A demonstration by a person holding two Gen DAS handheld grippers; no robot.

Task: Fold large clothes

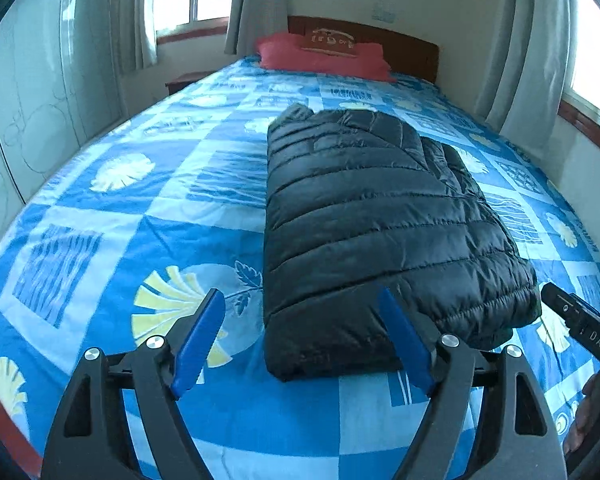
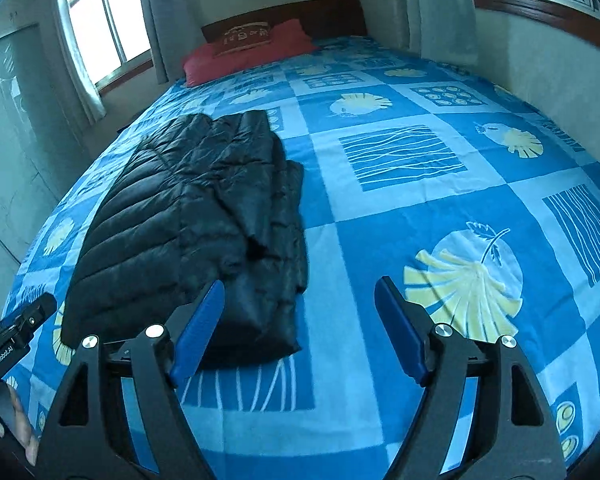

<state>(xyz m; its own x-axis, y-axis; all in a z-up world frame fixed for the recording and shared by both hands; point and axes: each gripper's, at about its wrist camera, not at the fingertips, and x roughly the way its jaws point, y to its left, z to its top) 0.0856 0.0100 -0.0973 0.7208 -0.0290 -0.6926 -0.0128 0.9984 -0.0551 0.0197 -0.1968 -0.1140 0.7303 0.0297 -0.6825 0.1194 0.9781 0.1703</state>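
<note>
A black quilted puffer jacket (image 1: 372, 220) lies folded into a long rectangle on the blue patterned bedspread (image 1: 148, 208). My left gripper (image 1: 302, 298) hovers open above the jacket's near end, with nothing between its blue pads. In the right wrist view the same jacket (image 2: 188, 220) lies to the left, and my right gripper (image 2: 300, 286) stands open over the bare bedspread (image 2: 400, 208) beside the jacket's near right corner. Each gripper shows at the edge of the other's view: the right one (image 1: 580, 328), the left one (image 2: 16, 336).
A red pillow (image 1: 324, 58) rests against the wooden headboard (image 1: 404, 50) at the far end of the bed. Curtained windows (image 2: 100, 20) and a wall flank the bed. A nightstand (image 1: 184, 80) stands at the far left. A hand (image 2: 20, 428) holds the left gripper.
</note>
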